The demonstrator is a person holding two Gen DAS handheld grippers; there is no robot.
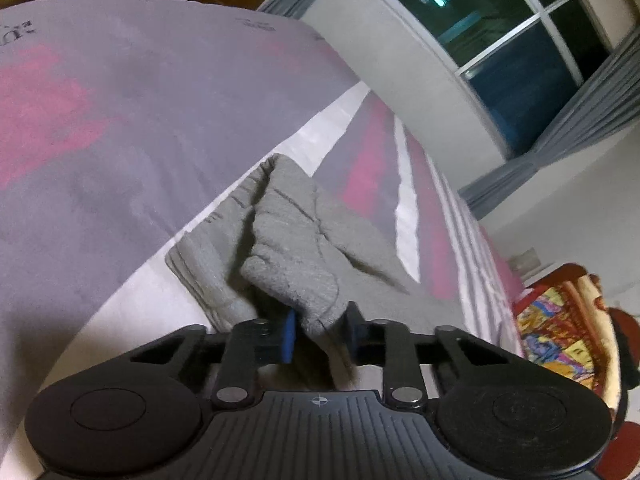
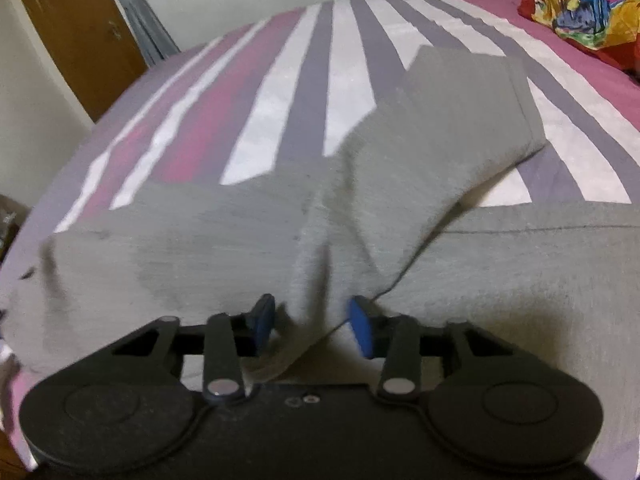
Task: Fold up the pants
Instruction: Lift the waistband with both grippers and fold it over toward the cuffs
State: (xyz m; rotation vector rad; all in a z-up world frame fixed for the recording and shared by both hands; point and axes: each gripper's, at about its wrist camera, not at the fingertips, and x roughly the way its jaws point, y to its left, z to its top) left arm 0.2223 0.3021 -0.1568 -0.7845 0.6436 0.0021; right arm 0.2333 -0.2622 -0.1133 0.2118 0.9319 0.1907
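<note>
Grey knit pants (image 1: 292, 248) lie on a bed with a pink, white and grey striped cover. In the left wrist view my left gripper (image 1: 320, 336) has its blue pads on either side of a bunched fold of the pants, lifted off the bed. In the right wrist view my right gripper (image 2: 312, 324) holds another fold of the pants (image 2: 440, 128) between its blue pads; one leg stretches away over the stripes, the rest spreads left and right under the gripper.
The striped bed cover (image 2: 280, 92) fills both views. A colourful pillow (image 2: 580, 8) lies at the far right corner of the bed, also in the left wrist view (image 1: 560, 328). A window (image 1: 500, 40), a white wall and a wooden door (image 2: 76, 24) stand beyond the bed.
</note>
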